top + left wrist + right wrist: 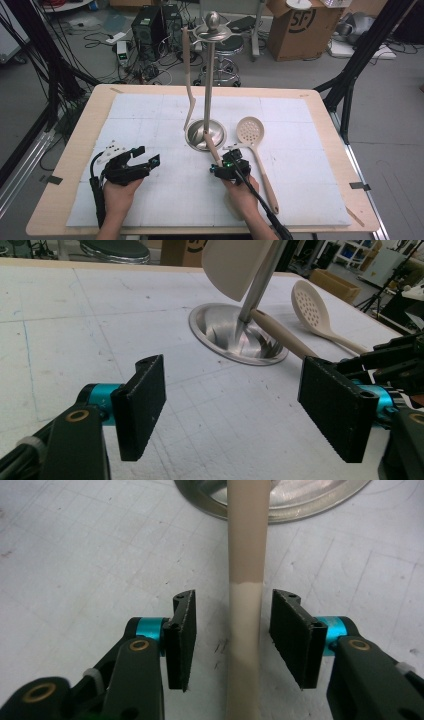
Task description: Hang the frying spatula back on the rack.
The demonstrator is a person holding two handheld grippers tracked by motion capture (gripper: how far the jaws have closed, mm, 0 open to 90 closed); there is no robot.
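Right gripper [231,640] sits closest to the lens, its black tongs standing apart on either side of a beige utensil handle [245,630], with a gap on both sides, so nothing is pinched yet. That handle lies on the white mat [150,200] and runs up onto the steel stand base [196,136]. Left gripper [235,410] hovers over bare mat, tongs wide apart with nothing between them. Off to the right lies a slotted spoon [250,131], and a spatula [187,65] hangs off the stand's top.
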